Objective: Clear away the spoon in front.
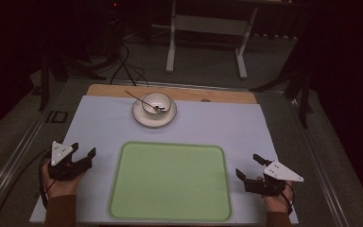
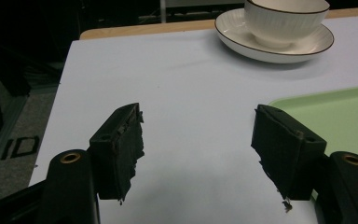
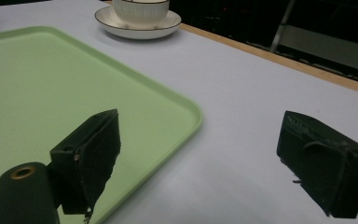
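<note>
Resting on the bench, our left claw and right claw both stand wide open and empty, flanking the green tray. Beyond it sits the cup on its saucer, spoon inside, well apart from us.

I see a white bowl on a saucer at the far side of the pale sheet, spoon resting in the bowl, handle pointing left. Wooden board edge just behind. White stand and cables on the floor beyond.
</note>
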